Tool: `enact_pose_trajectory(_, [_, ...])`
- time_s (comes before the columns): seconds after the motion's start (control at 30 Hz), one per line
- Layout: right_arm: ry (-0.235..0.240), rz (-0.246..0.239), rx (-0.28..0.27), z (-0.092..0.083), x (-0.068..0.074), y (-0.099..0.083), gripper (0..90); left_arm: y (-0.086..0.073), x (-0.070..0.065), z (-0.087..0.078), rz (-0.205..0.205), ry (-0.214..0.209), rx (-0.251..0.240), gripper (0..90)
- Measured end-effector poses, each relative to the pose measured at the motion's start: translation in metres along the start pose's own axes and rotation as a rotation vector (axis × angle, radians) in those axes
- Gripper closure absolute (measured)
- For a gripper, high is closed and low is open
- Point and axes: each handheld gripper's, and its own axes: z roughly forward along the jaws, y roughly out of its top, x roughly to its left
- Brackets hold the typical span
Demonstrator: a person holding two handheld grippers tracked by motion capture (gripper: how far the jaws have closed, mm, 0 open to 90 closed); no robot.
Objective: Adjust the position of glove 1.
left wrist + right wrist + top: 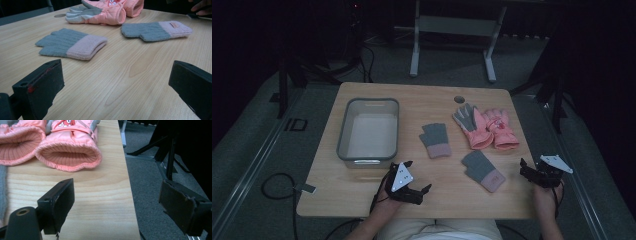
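Both tongs hang spread and empty at the table's (362, 200) near edge: the left gripper (421, 192) faces two grey-and-pink knit gloves (72, 43) lying just ahead, while the right gripper (532, 172) straddles the side edge, pink padded gloves (70, 147) just beyond.

Open left claw (116, 82), two grey knit gloves (71, 43), pink gloves (107, 11), wooden table (120, 75)

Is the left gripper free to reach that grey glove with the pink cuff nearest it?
Probably yes: the left gripper is open, and bare table lies between it and the grey glove.
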Motion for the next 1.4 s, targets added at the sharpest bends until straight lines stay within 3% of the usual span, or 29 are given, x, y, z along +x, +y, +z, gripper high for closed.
enact_pose_trajectory(0.37, [0.04, 0.012, 0.001, -0.005, 0.005, 0.023, 13.5, 0.0, -0.001, 0.0, 0.001, 0.007, -0.002, 0.0])
enact_pose_trajectory(0.6, [0.054, -0.012, -0.017, -0.008, 0.01, 0.045, 13.4, 0.0, 0.0, 0.0, -0.003, 0.006, -0.003, 0.0])
enact_pose_trajectory(1.2, [0.107, -0.08, -0.047, -0.008, 0.041, 0.089, 12.5, 0.0, 0.001, -0.001, -0.013, 0.002, -0.008, 0.0])
enact_pose_trajectory(1.33, [0.158, -0.069, -0.058, -0.008, 0.05, 0.1, 14.6, 0.0, 0.001, -0.001, -0.012, 0.002, -0.008, 0.0])
enact_pose_trajectory(1.4, [0.171, -0.079, -0.032, -0.006, 0.056, 0.105, 15.2, 0.0, 0.001, -0.001, -0.01, 0.001, -0.007, 0.0])
